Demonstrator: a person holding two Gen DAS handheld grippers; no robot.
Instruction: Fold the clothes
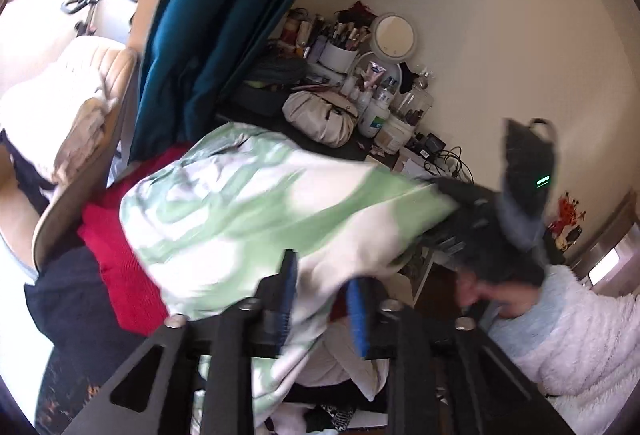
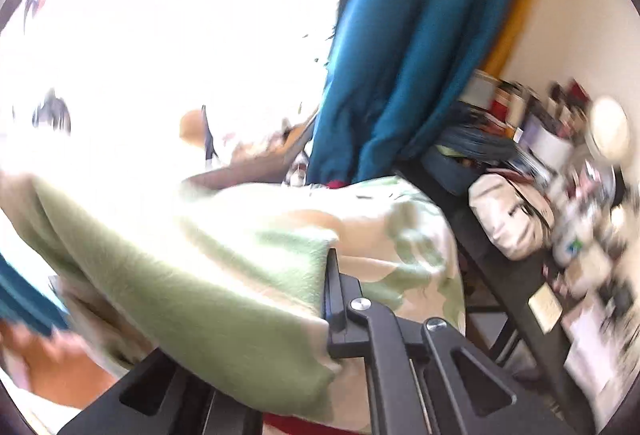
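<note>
My left gripper (image 1: 322, 295) has its jaws a little way apart, and the green and white cloth (image 1: 256, 203) hangs down between the two blue pads (image 1: 358, 311). I cannot tell if the pads press on it. From that cloth a corner runs across to my right gripper (image 1: 472, 211), which shows in the left view as a dark shape up and to the right. In the right view the cloth (image 2: 224, 267) drapes over my right gripper (image 2: 332, 287) and hides one finger, so I cannot see the gap, but the jaws look pinched tight on the cloth's edge. Both grippers point forward and down, and the right view is blurry. The cloth is lifted above a red garment (image 1: 116, 247) and other clothes. Behind it are a teal curtain (image 1: 192, 47), a cream bag (image 1: 320, 119), and a dark desk (image 2: 496, 267) full of bottles. I cannot read any labels on them. A round mirror (image 1: 394, 35) stands at the back.
</note>
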